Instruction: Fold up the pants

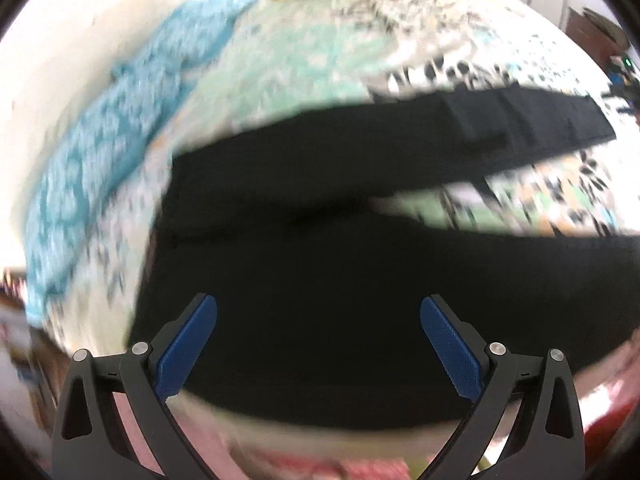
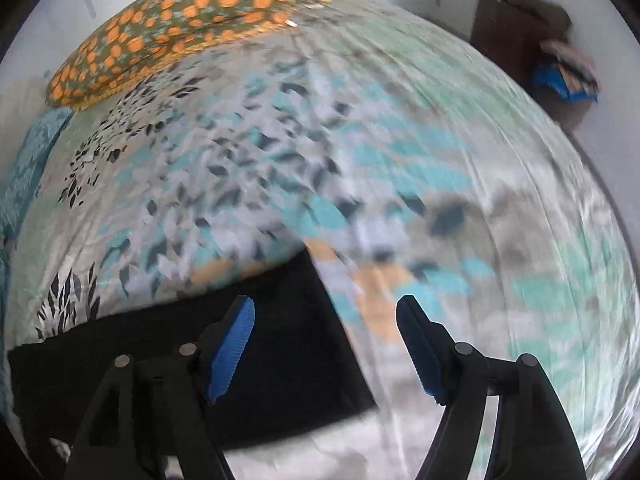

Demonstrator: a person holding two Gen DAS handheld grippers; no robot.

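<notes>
Black pants (image 1: 320, 240) lie spread flat on a patterned bedsheet (image 1: 304, 76). In the left wrist view the waist end is nearest and two legs run off to the right, split apart. My left gripper (image 1: 319, 310) is open and empty, hovering over the waist part. In the right wrist view one leg end (image 2: 280, 340) of the pants lies at the lower left. My right gripper (image 2: 325, 312) is open and empty, above that leg's end edge. Both views are motion-blurred.
An orange-dotted pillow (image 2: 180, 20) lies at the head of the bed. A teal patterned cloth (image 1: 120, 128) runs along the bed's left side. A brown cabinet (image 2: 520, 36) with a blue item stands beyond the bed's right edge.
</notes>
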